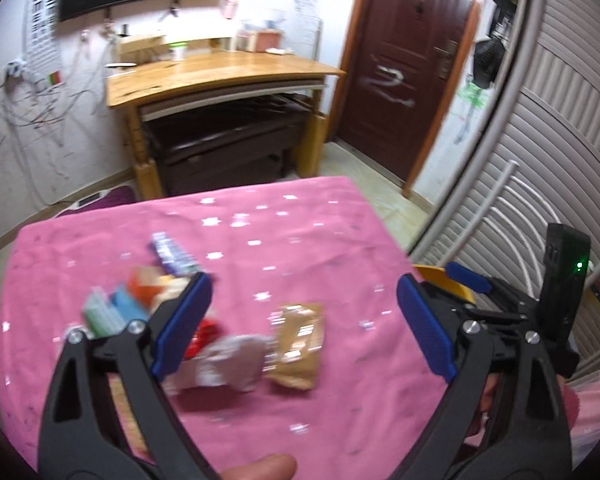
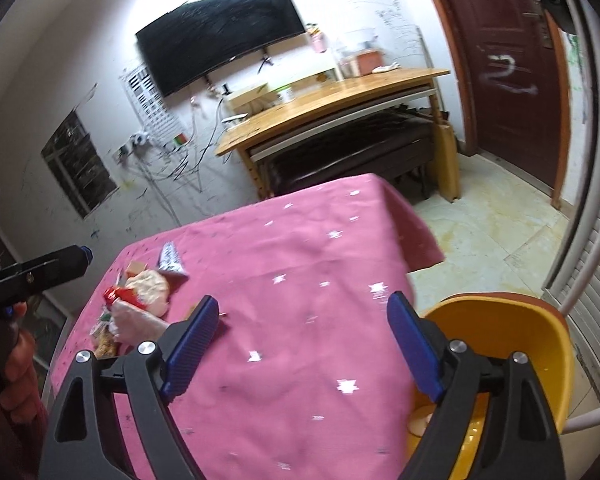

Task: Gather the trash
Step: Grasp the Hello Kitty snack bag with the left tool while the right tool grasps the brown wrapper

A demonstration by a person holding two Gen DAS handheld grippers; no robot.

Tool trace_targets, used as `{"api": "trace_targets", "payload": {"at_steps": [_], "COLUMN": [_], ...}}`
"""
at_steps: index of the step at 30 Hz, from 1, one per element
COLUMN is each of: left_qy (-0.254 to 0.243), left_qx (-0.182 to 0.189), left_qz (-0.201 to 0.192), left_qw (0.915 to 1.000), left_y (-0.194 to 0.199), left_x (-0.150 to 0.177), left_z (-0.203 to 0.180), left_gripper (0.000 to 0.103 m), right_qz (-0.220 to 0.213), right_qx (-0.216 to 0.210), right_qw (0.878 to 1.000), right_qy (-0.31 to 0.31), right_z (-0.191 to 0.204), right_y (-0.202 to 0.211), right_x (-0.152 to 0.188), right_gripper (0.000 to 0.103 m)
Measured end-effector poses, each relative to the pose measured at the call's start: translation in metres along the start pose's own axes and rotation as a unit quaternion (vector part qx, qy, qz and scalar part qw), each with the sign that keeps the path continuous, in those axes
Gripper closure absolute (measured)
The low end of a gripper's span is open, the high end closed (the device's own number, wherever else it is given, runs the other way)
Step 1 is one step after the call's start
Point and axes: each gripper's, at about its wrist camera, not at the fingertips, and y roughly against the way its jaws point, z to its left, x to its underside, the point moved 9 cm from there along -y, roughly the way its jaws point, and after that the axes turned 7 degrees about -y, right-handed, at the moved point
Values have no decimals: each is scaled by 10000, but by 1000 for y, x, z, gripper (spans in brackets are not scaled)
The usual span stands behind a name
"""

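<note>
Pink starred cloth is covering the table (image 2: 300, 280); wrappers (image 1: 236, 344) are lying beneath the wide-open, empty left gripper (image 1: 304, 324). Right gripper (image 2: 302, 344), equally wide and empty, is hovering beside the yellow bin (image 2: 540, 344).

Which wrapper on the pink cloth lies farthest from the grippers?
The purple-and-white striped wrapper: it lies at the far edge of the trash pile, beyond the brown packet and the silvery wrapper.

Between the left gripper's (image 1: 304, 320) matt blue ribbed pads lie a glossy tan foil wrapper (image 1: 298, 346) and crinkled silvery packet (image 1: 236, 362) on pink cloth (image 1: 320, 240); right of the right gripper (image 2: 304, 346), a smooth shiny yellow plastic bin (image 2: 512, 332)
</note>
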Motion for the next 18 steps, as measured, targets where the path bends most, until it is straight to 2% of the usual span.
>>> {"api": "trace_targets", "payload": {"at_steps": [5,12,15,18], "left_qy": [195,700,761,767], "left_qx": [-471,-1051,-1230,-1366], "left_qz": [52,175,219,351], "left_qw": [9987,9918,9892,9870], "left_y": [14,28,30,26], "left_x": [20,55,66,78], "left_z": [60,141,161,177], "left_gripper": [10,10,10,10], "right_qz": [322,760,901,935], "right_qx": [-69,-89,-37,227], "right_qw": [9990,9954,9938,9920], "right_qy": [292,574,646,815], "right_z": [34,72,82,87], "right_y": [-23,-55,-66,-75], "right_x": [18,37,41,42], "right_gripper": [22,22,22,22]}}
